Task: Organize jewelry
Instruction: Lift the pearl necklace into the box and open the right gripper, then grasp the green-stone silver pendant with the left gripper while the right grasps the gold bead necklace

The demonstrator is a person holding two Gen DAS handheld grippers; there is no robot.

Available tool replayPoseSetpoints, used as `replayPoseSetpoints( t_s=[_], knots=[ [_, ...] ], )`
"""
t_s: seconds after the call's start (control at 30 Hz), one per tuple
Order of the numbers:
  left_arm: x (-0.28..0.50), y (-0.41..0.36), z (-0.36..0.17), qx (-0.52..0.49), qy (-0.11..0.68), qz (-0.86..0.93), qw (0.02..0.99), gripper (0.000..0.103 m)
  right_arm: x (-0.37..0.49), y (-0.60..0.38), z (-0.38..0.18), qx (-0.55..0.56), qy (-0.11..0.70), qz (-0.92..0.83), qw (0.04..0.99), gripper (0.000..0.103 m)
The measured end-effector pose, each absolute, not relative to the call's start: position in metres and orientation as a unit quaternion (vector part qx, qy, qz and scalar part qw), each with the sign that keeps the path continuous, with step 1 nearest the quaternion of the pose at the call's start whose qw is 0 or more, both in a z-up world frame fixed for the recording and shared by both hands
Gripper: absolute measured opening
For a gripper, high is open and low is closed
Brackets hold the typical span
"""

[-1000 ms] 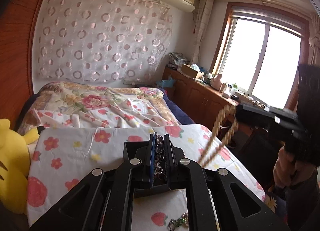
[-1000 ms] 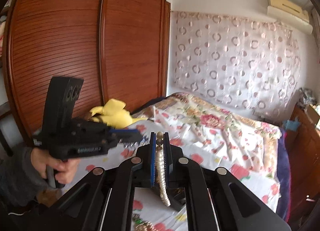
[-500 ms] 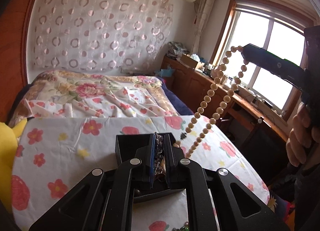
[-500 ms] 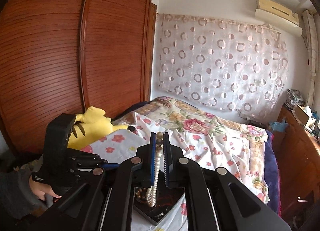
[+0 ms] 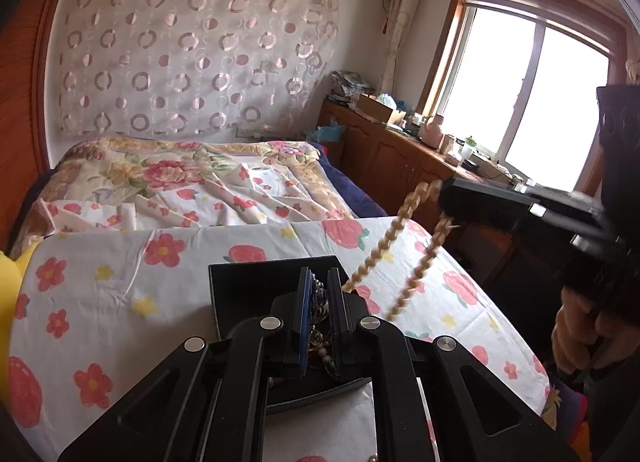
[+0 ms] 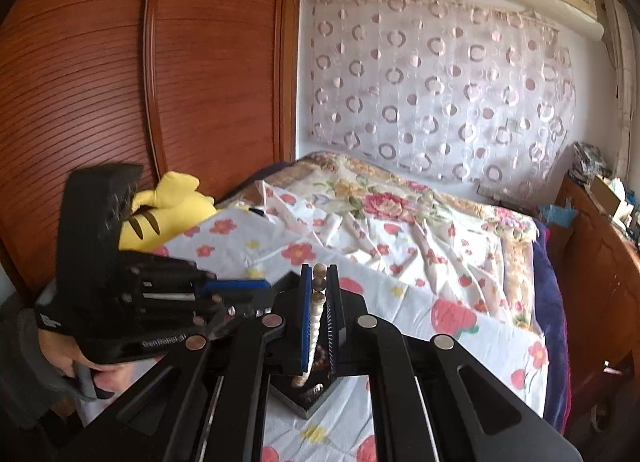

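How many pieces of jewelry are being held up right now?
2. A beaded necklace hangs from the right gripper above the black tray. A dark metal chain is pinched in the left gripper. More jewelry may lie hidden in the tray.

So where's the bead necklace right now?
Left wrist view, right side: bead necklace hangs from the right gripper, its lower end beside the black box.

Home bedroom: bed (image 5: 192,185), wardrobe (image 6: 120,81) (wooden).
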State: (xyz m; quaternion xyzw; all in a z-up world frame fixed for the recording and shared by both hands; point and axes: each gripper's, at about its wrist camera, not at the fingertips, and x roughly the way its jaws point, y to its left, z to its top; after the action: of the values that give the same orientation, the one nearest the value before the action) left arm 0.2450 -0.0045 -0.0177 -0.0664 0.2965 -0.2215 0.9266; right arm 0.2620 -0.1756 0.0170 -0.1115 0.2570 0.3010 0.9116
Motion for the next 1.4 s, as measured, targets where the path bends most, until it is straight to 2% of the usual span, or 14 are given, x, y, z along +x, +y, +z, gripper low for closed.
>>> replayPoseSetpoints(
  t_s=[0.17, 0.23, 0.27, 0.3, 0.47, 0.53, 0.7, 0.9, 1.2, 1.4],
  knots=[
    [0.243, -0.008, -0.016, -0.056, 0.297, -0.217, 0.928, 0.010, 0.270, -0.175, -0.006, -0.105, 0.281, 0.297, 0.906, 0.009],
    [0.241, -0.009, -0.013, -0.048, 0.293, -0.208, 0.932, 0.021, 0.273, -0.172, -0.017, -0.107, 0.294, 0.296, 0.903, 0.009],
    [0.239, -0.009, -0.013, -0.046, 0.291, -0.205, 0.933, 0.031, 0.275, -0.171, -0.020, -0.109, 0.298, 0.292, 0.902, 0.009],
    [0.238, -0.008, -0.012, -0.046, 0.289, -0.203, 0.934, 0.034, 0.276, -0.171, -0.024, -0.109, 0.301, 0.289, 0.902, 0.009],
    [0.233, 0.004, -0.010, -0.053, 0.287, -0.195, 0.936, 0.036, 0.277, -0.174, -0.029, -0.101, 0.305, 0.290, 0.902, 0.011],
    [0.229, 0.011, -0.011, -0.056, 0.289, -0.190, 0.937, 0.037, 0.276, -0.177, -0.027, -0.097, 0.303, 0.291, 0.903, 0.018],
    [0.211, 0.023, -0.016, -0.047, 0.295, -0.177, 0.938, 0.048, 0.257, -0.191, -0.026, -0.086, 0.301, 0.297, 0.902, 0.018],
    [0.178, 0.024, -0.033, -0.023, 0.314, -0.179, 0.932, 0.054, 0.213, -0.204, -0.055, -0.092, 0.330, 0.311, 0.886, 0.018],
    [0.140, 0.016, -0.076, -0.002, 0.361, -0.184, 0.914, 0.054, 0.184, -0.200, -0.123, -0.121, 0.402, 0.318, 0.850, 0.018],
    [0.127, 0.011, -0.087, 0.008, 0.375, -0.190, 0.907, 0.054, 0.181, -0.198, -0.138, -0.130, 0.421, 0.318, 0.839, 0.018]
  ],
)
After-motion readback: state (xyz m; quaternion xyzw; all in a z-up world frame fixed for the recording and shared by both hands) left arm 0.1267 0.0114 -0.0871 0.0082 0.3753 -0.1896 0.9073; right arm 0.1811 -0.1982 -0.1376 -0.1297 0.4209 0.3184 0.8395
